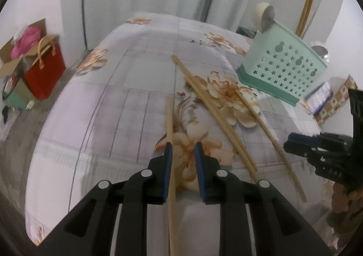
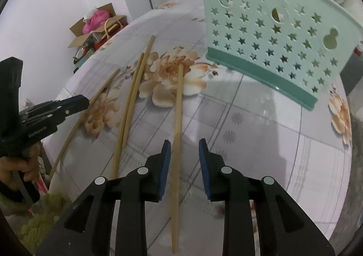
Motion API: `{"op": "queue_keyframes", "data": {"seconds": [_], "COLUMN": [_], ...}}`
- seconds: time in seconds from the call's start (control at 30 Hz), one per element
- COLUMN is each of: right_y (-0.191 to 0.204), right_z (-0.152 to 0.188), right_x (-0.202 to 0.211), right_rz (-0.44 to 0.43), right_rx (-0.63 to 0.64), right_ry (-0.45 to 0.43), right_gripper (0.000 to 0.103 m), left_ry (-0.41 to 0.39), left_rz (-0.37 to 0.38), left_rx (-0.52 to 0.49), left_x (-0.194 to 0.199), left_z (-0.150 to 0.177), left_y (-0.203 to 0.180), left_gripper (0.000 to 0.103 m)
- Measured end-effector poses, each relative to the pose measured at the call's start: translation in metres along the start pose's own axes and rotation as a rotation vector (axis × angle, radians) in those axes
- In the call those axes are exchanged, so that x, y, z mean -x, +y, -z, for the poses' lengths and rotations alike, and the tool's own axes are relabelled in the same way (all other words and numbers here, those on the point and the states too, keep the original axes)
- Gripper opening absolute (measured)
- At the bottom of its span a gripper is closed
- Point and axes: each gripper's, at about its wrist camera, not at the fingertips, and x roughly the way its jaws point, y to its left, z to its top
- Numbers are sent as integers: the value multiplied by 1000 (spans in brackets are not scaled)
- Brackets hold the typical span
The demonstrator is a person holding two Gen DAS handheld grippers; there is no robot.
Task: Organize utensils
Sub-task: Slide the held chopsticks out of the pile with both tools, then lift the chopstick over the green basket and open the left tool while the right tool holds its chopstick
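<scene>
Several bamboo chopsticks lie on the flowered tablecloth (image 1: 127, 101). My left gripper (image 1: 183, 147) is open, with one chopstick (image 1: 169, 124) running between its fingers, close to the left pad. My right gripper (image 2: 185, 145) is open over another chopstick (image 2: 178, 119) that lies between its fingers on the cloth. A pair of chopsticks (image 2: 130, 106) lies between the two grippers. The mint-green utensil holder (image 2: 279, 35) with star holes stands at the far right, with chopsticks and spoons in it; it also shows in the left wrist view (image 1: 283, 60).
A red bag (image 1: 46, 70) and an open cardboard box (image 1: 13, 56) stand on the floor to the left of the table. The right gripper (image 1: 317, 151) shows at the right edge of the left wrist view. The left gripper (image 2: 45, 113) shows at the left of the right wrist view.
</scene>
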Motion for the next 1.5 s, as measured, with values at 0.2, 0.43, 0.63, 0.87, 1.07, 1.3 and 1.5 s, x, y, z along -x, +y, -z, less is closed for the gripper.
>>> {"op": "queue_keyframes", "data": {"seconds": [0.2, 0.43, 0.63, 0.87, 1.07, 1.3, 1.5], "right_y": [1, -1, -3, -3, -10, -4, 14], "right_z": [-11, -18, -23, -22, -24, -28, -34], "right_x": [-8, -17, -27, -29, -27, -32, -40], "right_rz": [-1, -29, -49, -69, -71, -69, 22], "right_rx": [-14, -79, -105, -110, -103, -81, 8], "right_ry": [-21, -37, -39, -42, -54, -59, -90], "right_gripper": [26, 28, 28, 29, 29, 29, 23], "left_ry": [45, 52, 48, 29, -17, -179, -341], "left_rz": [-30, -31, -36, -67, -39, 62, 113], "left_rx": [-64, -108, -142, -141, -103, -63, -70], "left_x": [-26, -43, -51, -53, -37, 30, 95], "left_z": [-18, -39, -47, -50, -50, -69, -79], "left_y": [-2, -2, -6, -9, -9, -8, -12], "left_gripper": [19, 19, 14, 5, 5, 5, 4]}}
